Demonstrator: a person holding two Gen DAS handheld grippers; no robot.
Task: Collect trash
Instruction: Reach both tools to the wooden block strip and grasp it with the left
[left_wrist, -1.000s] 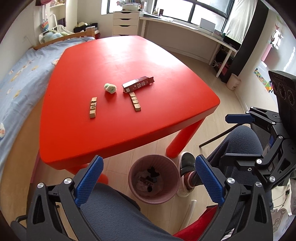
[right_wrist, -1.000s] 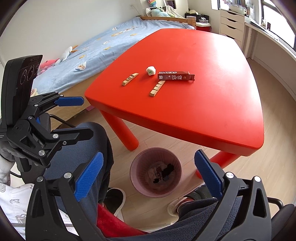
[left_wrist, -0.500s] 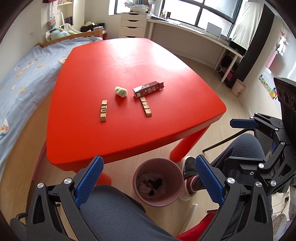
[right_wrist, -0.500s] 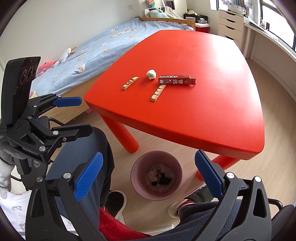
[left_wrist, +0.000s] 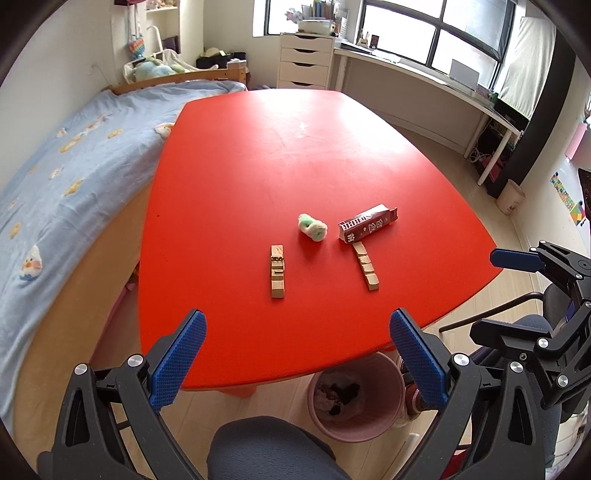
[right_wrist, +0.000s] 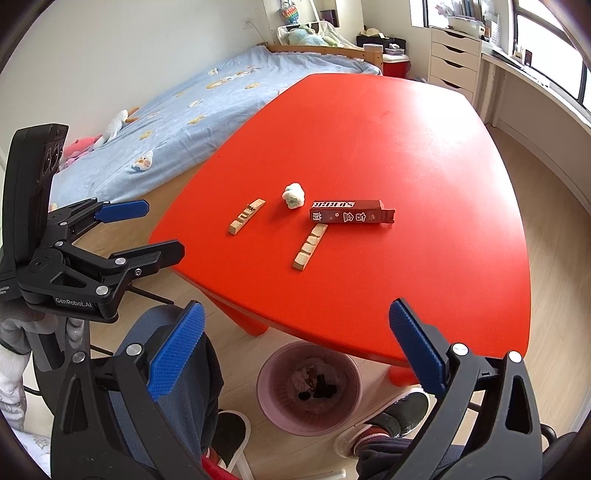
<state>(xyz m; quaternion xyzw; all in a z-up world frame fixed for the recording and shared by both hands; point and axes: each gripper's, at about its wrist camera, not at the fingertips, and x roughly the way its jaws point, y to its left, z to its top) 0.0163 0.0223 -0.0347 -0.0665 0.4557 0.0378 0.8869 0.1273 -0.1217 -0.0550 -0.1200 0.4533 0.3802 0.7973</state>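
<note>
Red table (left_wrist: 229, 206): ahead of both claws. Pink bin (left_wrist: 354, 397): below its near edge. L claw (left_wrist: 297, 360) spread, empty; R claw (right_wrist: 295, 350) likewise. Brown carton (left_wrist: 367, 224): ahead-right of L claw, long axis crosswise. Notched wood strip (left_wrist: 277, 270): dead ahead, axis fore-aft, L nearer. Second strip (left_wrist: 366, 266), tissue wad (left_wrist: 312, 227): beyond.

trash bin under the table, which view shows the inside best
The right wrist view: the pink trash bin sits clear of the red table, so its whole rim and the dark and pale scraps inside show. In the left wrist view the bin is partly cut off by the table edge.
</note>
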